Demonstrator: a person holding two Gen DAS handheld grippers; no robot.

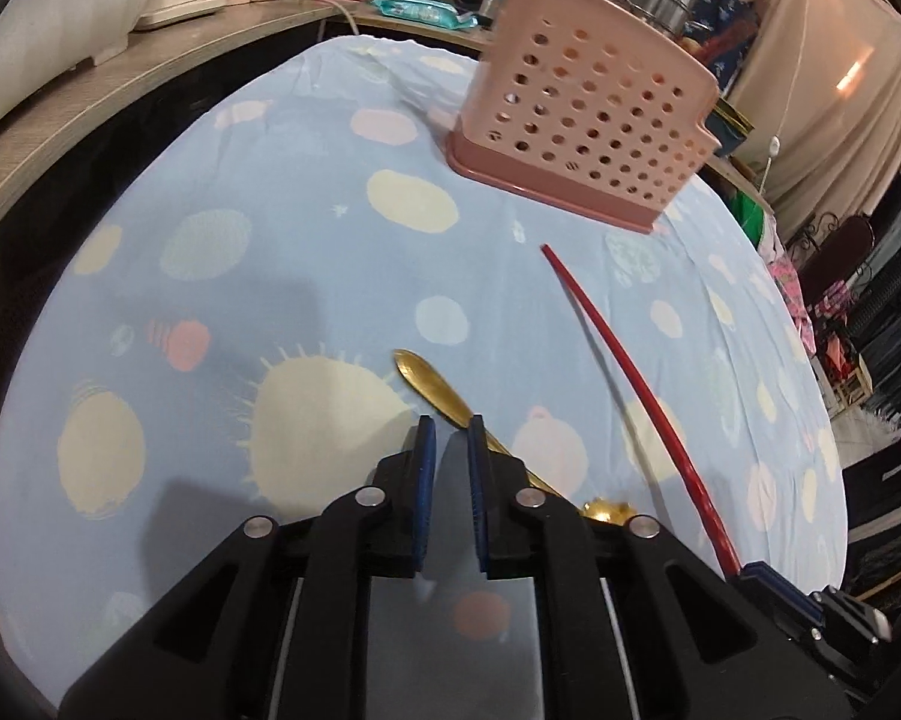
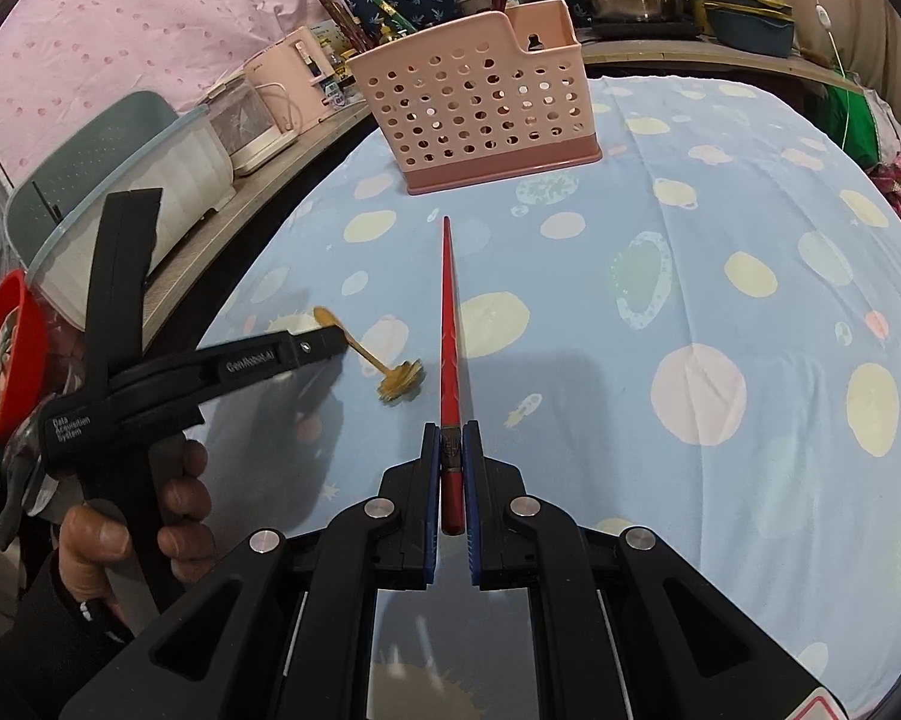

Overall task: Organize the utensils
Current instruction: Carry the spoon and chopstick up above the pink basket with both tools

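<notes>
A pink perforated utensil holder (image 1: pixel 582 114) (image 2: pixel 477 111) stands at the far side of the table. My right gripper (image 2: pixel 451 432) is shut on the thick end of red chopsticks (image 2: pixel 449 330) that point toward the holder, tips above the cloth; they also show in the left wrist view (image 1: pixel 624 372). A gold spoon (image 1: pixel 432 387) (image 2: pixel 384 369) lies on the cloth. My left gripper (image 1: pixel 450 426) is open a little, empty, low over the cloth with the spoon's handle just past its right finger. It shows from the side in the right wrist view (image 2: pixel 324 345).
The table carries a light blue cloth with pastel dots (image 1: pixel 270 252) (image 2: pixel 690 300). A grey counter (image 1: pixel 60 114) with appliances, pots and jars runs behind and to the left. A dish rack (image 2: pixel 126 180) stands at the left. Clothes and a chair (image 1: pixel 834 252) lie off the right edge.
</notes>
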